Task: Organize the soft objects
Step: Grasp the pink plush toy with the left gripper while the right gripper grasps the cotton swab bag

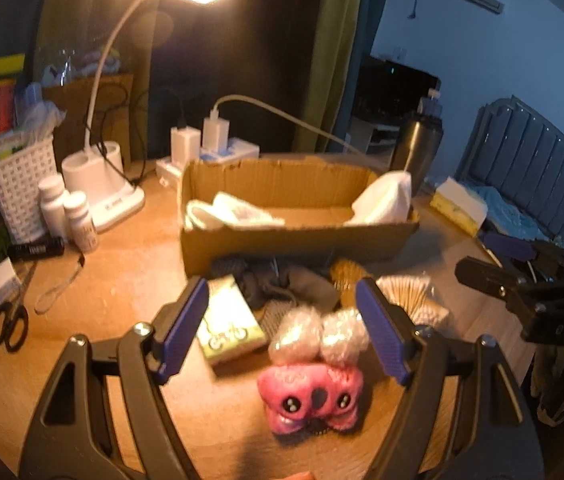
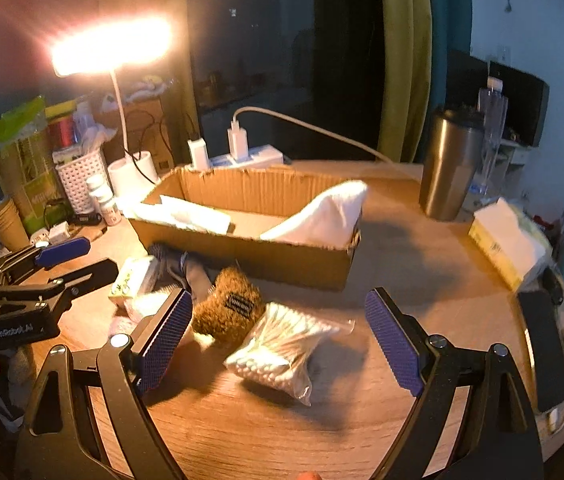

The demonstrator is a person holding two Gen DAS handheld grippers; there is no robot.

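Holding nothing, 2 grippers, left gripper (image 1: 282,336) and right gripper (image 2: 278,340), gape; 2 white cloths (image 2: 321,216) fill 1 box (image 2: 242,248).

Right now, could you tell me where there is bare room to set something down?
Bare wood lies right of the swab bag, before the box, and between the scissors and tissue pack. The box's middle floor is bare. It is crowded around the pink toy.

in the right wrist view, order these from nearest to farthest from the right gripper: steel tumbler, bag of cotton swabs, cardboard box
From the right gripper:
1. bag of cotton swabs, between its fingers.
2. cardboard box, behind, center.
3. steel tumbler, far right, beyond the box.
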